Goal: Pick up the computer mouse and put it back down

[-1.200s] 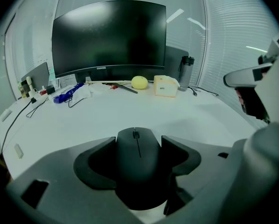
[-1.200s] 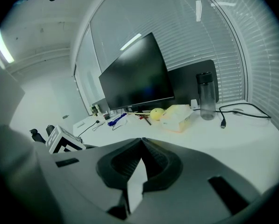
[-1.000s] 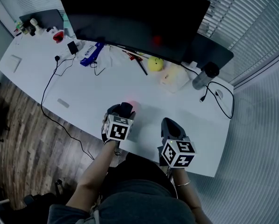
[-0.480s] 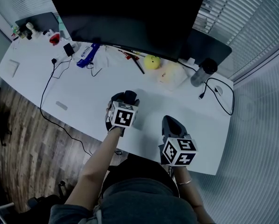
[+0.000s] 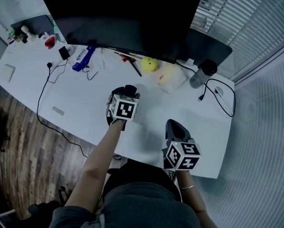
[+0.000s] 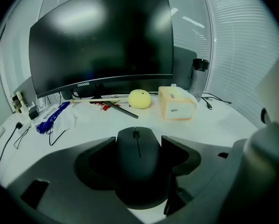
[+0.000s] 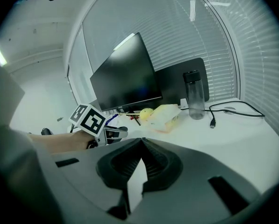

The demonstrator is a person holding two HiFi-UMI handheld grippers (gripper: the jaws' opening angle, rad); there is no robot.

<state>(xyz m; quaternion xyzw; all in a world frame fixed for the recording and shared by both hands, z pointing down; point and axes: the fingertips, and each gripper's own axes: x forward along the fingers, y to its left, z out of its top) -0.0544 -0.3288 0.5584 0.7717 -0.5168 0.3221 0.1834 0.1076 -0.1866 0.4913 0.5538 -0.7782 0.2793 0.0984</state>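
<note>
A black computer mouse (image 6: 138, 160) sits between the two jaws of my left gripper (image 6: 138, 141), which is shut on its sides. White desk shows under the mouse's rear end, and I cannot tell if it touches the desk. From the head view the left gripper (image 5: 128, 90) is over the middle of the white desk (image 5: 84, 103), in front of the monitor, and its marker cube hides most of the mouse. My right gripper (image 5: 174, 126) hovers near the desk's front edge with its jaws together, and in its own view the right gripper (image 7: 140, 143) holds nothing.
A wide black monitor (image 5: 122, 18) stands at the back. In front of it lie a yellow ball (image 5: 149, 64), a pale yellow pack (image 5: 172, 76), a pen, and a blue-and-white packet (image 5: 82, 58). A dark bottle (image 5: 201, 73) and a looped cable (image 5: 222, 96) are at the right.
My left gripper has moved away from the person toward the monitor, carrying the mouse. The right gripper has stayed near the front edge.
</note>
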